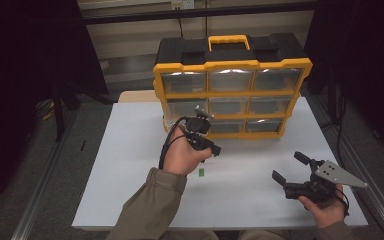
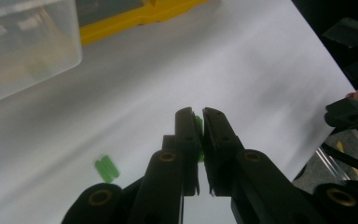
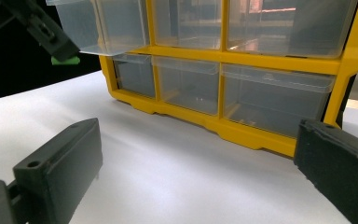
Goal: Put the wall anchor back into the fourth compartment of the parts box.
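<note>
My left gripper (image 1: 216, 150) hovers over the middle of the white table (image 1: 130, 150), in front of the yellow organizer (image 1: 232, 95). Its jaws are shut on a small green piece (image 2: 198, 125); the right gripper view shows that green piece (image 3: 65, 59) at the jaw tips. Two more green pieces (image 2: 106, 168) lie together on the table just under that hand, green pieces (image 1: 201, 173). My right gripper (image 1: 288, 166) is low at the front right, open and empty, its fingers (image 3: 60, 163) wide apart and facing the organizer (image 3: 242, 126).
The organizer has a black top, a yellow handle (image 1: 229, 41) and several clear drawers. One clear drawer (image 3: 98, 23) in its left column stands pulled out, drawer (image 2: 28, 46) close by my left gripper. Dark floor and a metal rail (image 1: 360, 165) border the table.
</note>
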### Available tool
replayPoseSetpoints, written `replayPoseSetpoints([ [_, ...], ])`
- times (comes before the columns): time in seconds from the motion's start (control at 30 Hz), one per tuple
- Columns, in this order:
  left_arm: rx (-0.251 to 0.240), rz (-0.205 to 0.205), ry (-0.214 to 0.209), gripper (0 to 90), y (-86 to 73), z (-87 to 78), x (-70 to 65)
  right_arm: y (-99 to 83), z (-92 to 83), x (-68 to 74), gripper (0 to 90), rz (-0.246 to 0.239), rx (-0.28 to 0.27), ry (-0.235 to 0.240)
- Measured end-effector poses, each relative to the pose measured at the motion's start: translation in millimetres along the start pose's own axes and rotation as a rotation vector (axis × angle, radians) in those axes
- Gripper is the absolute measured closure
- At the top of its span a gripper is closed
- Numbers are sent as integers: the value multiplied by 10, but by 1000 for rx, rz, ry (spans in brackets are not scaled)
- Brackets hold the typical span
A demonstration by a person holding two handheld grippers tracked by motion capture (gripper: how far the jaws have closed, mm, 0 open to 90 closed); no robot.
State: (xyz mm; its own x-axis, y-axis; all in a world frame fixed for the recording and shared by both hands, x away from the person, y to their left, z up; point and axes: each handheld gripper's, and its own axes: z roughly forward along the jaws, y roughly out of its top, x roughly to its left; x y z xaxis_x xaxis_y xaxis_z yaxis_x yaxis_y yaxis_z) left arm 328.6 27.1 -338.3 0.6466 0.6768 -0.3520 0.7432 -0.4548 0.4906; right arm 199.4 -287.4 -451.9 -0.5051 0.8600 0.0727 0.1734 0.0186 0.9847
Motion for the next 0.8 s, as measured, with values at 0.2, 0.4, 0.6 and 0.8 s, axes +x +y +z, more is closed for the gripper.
replayPoseSetpoints([
  [0.2, 1, 0, -7, 851, 115, -87, -43, -2, 3, -1, 10, 0, 2, 2],
  [0.4, -15, 2, -3, 851, 231, -205, -57, -2, 6, 3, 10, 9, 0, -3],
  [0.6, -31, -14, 0, 851, 336, -335, -44, -3, 7, 2, 10, 7, -1, -3],
  [0.8, -22, -25, -12, 851, 427, -440, -36, -4, 8, 2, 10, 7, -1, -3],
])
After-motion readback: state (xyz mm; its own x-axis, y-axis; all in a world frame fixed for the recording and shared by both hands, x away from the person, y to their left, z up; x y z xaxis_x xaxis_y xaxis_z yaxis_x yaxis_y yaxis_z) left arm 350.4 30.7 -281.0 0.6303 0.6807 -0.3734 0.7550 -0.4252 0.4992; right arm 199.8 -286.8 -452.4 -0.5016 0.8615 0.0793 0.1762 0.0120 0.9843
